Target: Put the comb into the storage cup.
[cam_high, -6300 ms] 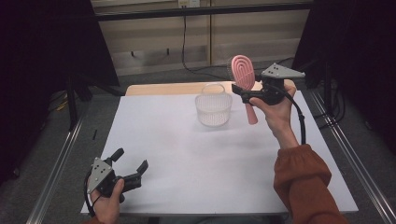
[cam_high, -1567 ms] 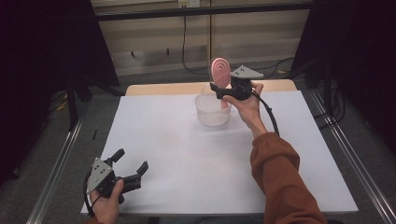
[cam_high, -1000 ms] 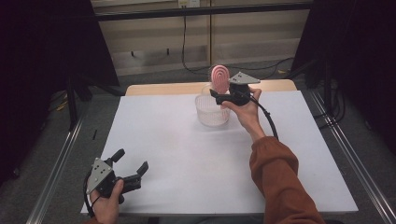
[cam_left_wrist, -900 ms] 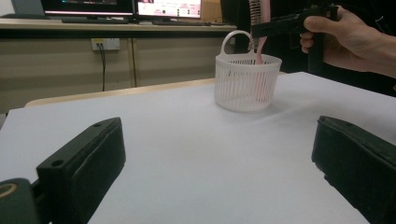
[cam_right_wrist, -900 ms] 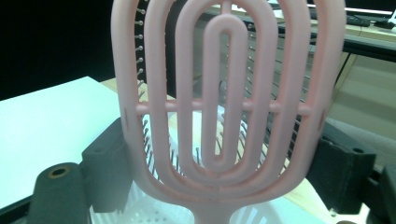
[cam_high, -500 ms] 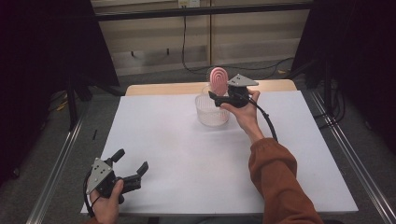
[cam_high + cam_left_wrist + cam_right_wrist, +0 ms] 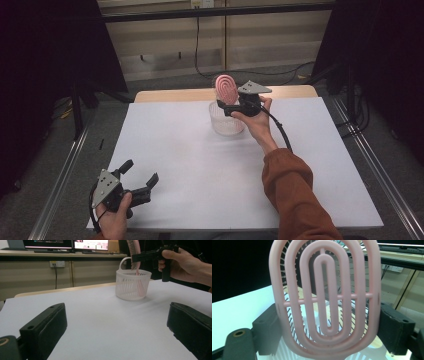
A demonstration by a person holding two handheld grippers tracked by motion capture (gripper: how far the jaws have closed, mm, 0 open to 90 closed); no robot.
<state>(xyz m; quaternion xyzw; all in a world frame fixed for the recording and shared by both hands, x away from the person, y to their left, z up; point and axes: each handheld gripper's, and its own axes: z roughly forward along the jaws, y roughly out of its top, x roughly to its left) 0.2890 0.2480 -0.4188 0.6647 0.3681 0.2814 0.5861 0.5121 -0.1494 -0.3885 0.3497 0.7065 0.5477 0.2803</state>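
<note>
A pink oval hairbrush stands upright with its handle down inside a white slatted basket at the far middle of the white table. My right gripper hovers over the basket's rim. Its jaws have just been opening and stand apart on either side of the brush head, not pressing it. In the left gripper view the brush drops past the right gripper into the basket. My left gripper rests open and empty at the near left corner, its jaws wide.
A wooden tabletop edge shows behind the white sheet. Metal rails run along both sides. A cable trails from the right gripper over the forearm. Monitors and a desk stand beyond the table.
The right hand carried the brush from the basket's right to above it, and the handle has sunk into the basket. The left gripper has stayed put.
</note>
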